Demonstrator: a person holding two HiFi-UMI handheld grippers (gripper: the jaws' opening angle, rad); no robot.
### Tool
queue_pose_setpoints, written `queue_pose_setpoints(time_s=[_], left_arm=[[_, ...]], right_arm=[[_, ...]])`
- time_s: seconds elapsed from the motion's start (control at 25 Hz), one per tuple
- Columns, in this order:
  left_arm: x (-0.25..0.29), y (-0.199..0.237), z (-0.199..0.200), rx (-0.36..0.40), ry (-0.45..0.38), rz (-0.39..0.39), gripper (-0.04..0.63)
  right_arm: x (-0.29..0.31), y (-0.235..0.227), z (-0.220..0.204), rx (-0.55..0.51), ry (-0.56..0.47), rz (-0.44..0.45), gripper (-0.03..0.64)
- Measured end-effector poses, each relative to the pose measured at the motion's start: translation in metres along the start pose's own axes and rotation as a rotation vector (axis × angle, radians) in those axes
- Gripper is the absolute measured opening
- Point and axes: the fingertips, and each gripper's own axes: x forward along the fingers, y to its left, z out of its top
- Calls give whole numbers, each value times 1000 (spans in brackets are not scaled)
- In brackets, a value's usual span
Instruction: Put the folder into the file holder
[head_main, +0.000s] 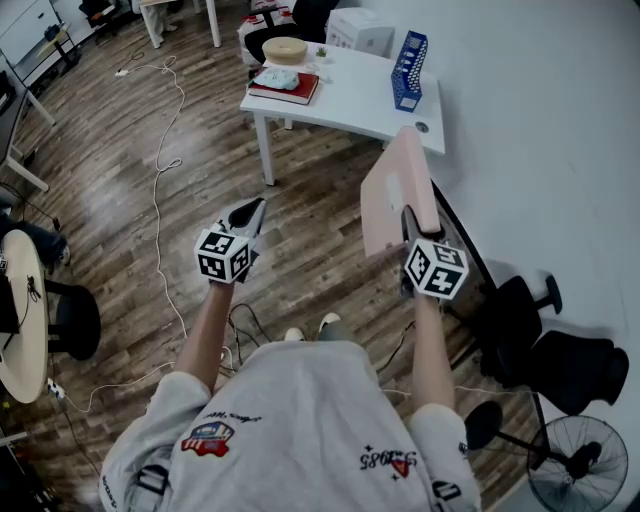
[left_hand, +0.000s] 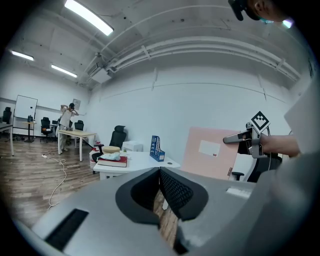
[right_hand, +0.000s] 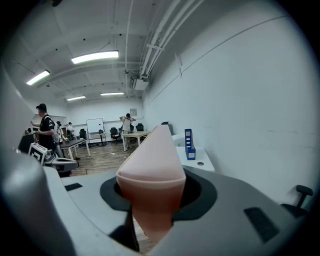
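Note:
A pink folder (head_main: 395, 190) with a white label stands upright in the air, with my right gripper (head_main: 408, 222) shut on its near edge. In the right gripper view the folder (right_hand: 152, 175) fills the space between the jaws. The left gripper view shows the same folder (left_hand: 210, 152) from the side. A blue file holder (head_main: 408, 70) stands on the far right of the white table (head_main: 350, 100), well beyond the folder. My left gripper (head_main: 247, 215) hangs over the wooden floor, shut, with nothing in it; its jaws (left_hand: 160, 192) meet.
On the table lie a red book (head_main: 285, 90) with a pale bundle on it, a wooden bowl (head_main: 285, 48) and a white box (head_main: 360, 30). A cable (head_main: 170, 150) runs over the floor. Black chairs (head_main: 560, 360) and a fan (head_main: 585, 465) stand at the right wall.

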Motion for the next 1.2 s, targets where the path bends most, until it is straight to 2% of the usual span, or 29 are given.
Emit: queue_pose_setpoints(time_s=[0.48, 0.8, 1.2], left_arm=[[55, 26, 2, -4, 30, 13, 6], [141, 47, 29, 14, 36, 30, 6], [258, 62, 78, 32, 21, 91, 6]], right_arm=[[61, -19, 2, 27, 18, 19, 176], [143, -64, 30, 38, 15, 44, 176], [252, -132, 90, 36, -4, 111, 176]])
